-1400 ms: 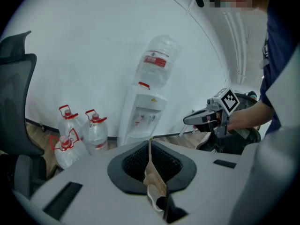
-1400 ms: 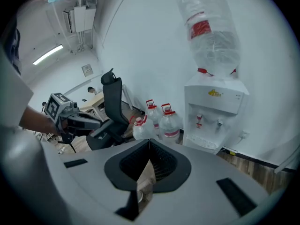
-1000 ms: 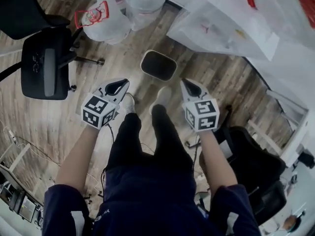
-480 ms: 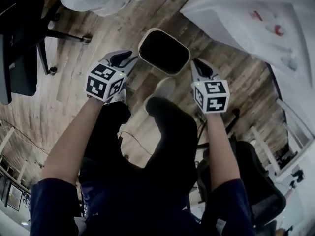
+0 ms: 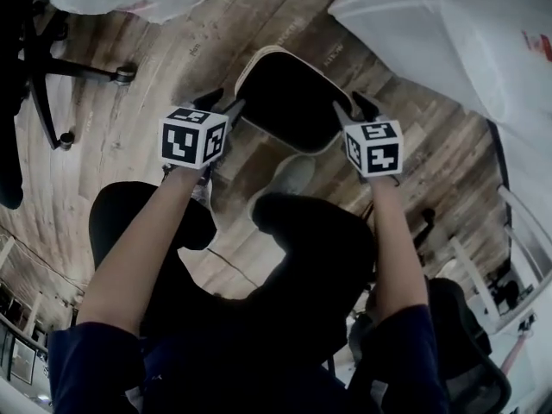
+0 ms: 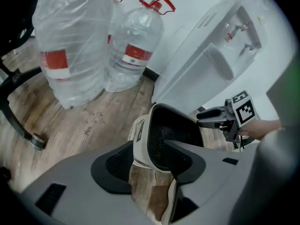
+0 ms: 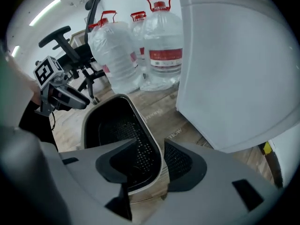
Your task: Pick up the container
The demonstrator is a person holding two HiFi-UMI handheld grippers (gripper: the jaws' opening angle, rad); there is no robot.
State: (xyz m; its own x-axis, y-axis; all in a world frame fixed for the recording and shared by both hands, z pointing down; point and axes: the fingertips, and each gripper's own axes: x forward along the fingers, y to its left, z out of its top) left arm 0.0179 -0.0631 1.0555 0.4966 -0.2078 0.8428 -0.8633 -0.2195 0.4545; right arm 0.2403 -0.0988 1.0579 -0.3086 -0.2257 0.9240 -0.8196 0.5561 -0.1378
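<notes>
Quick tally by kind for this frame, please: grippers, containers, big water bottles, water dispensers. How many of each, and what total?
Grippers: 2 (left gripper, right gripper)
Container: 1
Water bottles: 3
Water dispenser: 1
Total: 7

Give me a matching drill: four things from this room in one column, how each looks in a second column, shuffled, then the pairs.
1. container
2. water bottles
3. water dispenser
4. floor

a. wood planks
b. clear, with red caps and labels
c. white casing
d. black mesh inside, pale rim

Pairs: 1-d, 2-b, 3-c, 4-a
</notes>
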